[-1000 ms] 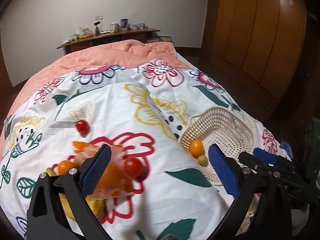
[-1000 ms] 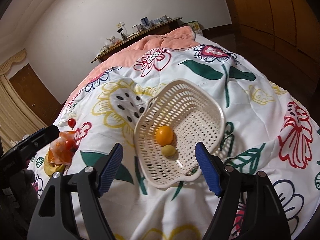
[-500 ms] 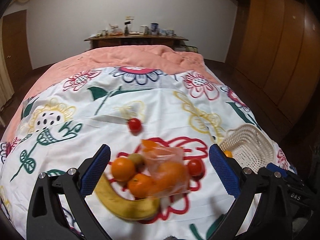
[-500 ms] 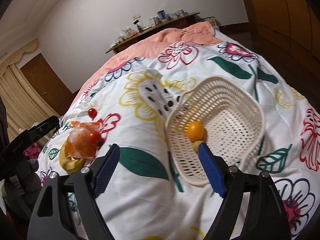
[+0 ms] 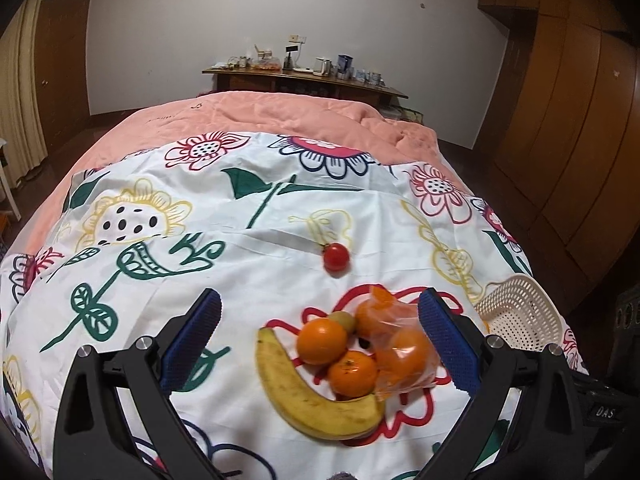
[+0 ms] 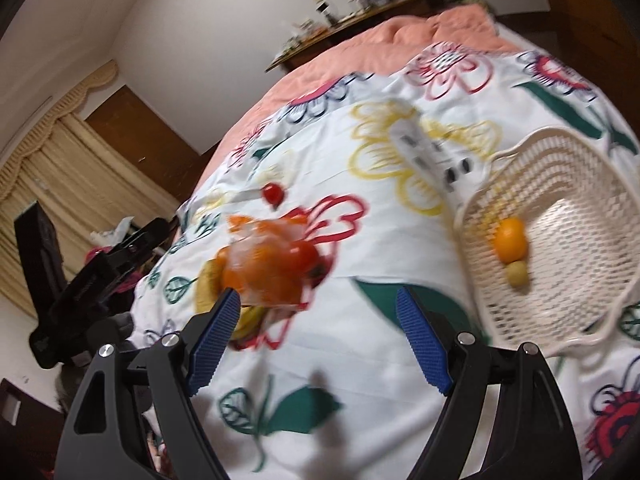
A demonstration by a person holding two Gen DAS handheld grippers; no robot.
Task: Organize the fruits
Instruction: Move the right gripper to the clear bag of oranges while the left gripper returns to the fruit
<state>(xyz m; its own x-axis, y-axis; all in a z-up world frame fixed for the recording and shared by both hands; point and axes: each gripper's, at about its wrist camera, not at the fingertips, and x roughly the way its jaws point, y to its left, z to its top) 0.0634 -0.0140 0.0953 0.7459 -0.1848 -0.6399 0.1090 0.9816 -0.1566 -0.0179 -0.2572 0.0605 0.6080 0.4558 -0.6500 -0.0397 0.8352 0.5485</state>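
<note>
A fruit pile lies on the floral bedspread: a banana [image 5: 316,404], two loose oranges [image 5: 322,340], a small green fruit [image 5: 344,320] and a clear bag of oranges [image 5: 400,344]. A red tomato [image 5: 336,257] sits apart beyond them. My left gripper [image 5: 320,344] is open and empty, its jaws on either side of the pile. My right gripper [image 6: 320,340] is open and empty, near the bag [image 6: 268,268] and tomato [image 6: 273,194]. The white basket [image 6: 592,312] at right holds an orange [image 6: 509,239] and a small yellow fruit [image 6: 517,274].
The basket rim [image 5: 516,312] shows at the right edge of the left wrist view. A pink duvet [image 5: 260,116] covers the far bed. A cluttered wooden shelf [image 5: 304,76] stands behind. Wooden wardrobes [image 5: 568,140] line the right. The left gripper's body [image 6: 96,276] is at the left.
Both grippers have swung left. The fruit pile now lies between the left jaws, and the basket has slid to the right edge of both views. Both stay open.
</note>
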